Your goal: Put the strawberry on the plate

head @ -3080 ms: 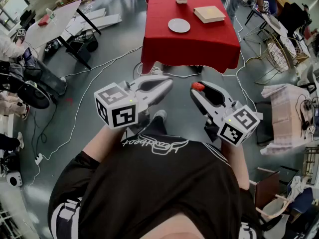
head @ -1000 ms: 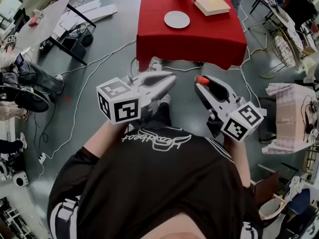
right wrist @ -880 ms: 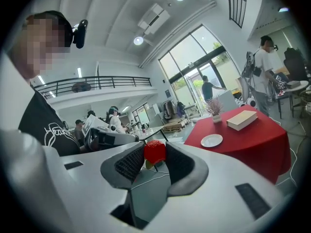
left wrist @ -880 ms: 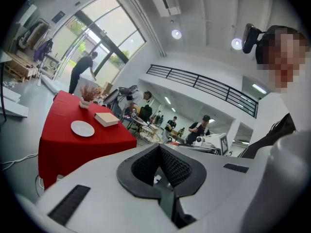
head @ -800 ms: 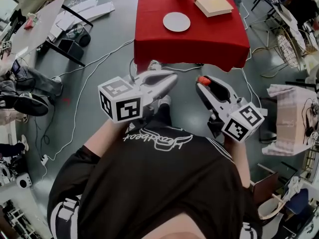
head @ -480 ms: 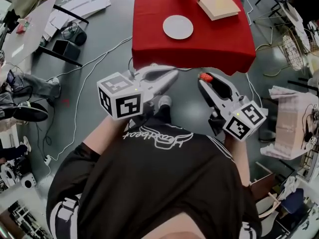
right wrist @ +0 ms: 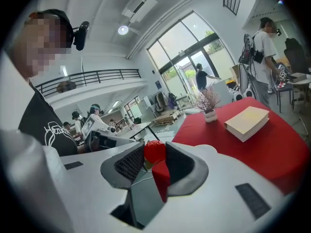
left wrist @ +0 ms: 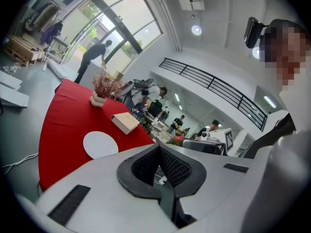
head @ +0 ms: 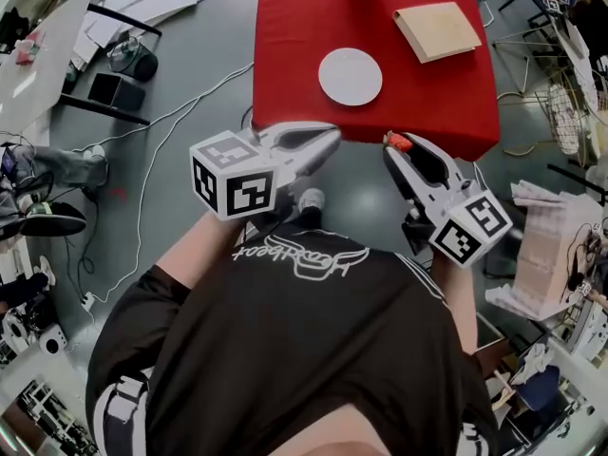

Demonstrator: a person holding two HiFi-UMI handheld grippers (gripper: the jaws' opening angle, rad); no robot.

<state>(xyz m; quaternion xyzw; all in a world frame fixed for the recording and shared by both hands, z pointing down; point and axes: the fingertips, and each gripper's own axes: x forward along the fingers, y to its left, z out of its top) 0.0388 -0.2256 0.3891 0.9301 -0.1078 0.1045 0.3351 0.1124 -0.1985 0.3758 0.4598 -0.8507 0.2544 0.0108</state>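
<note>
Between the pads of the right tongs (head: pixel 398 145) the strawberry (right wrist: pixel 154 151) sits clamped; the left tongs (head: pixel 329 141) are together, empty. Ahead of both, the plate (head: pixel 350 76) lies bare on the red surface (head: pixel 290 36). Pickup looks done; the reach and release are left.

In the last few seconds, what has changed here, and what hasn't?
The person has walked up to the red table: it and the white plate now show much nearer in the head view, and the right gripper shows right at the table's near edge. Nothing was grasped or released. The strawberry stays clamped in the right gripper, the left gripper stays shut and empty, and the book lies as before.
</note>
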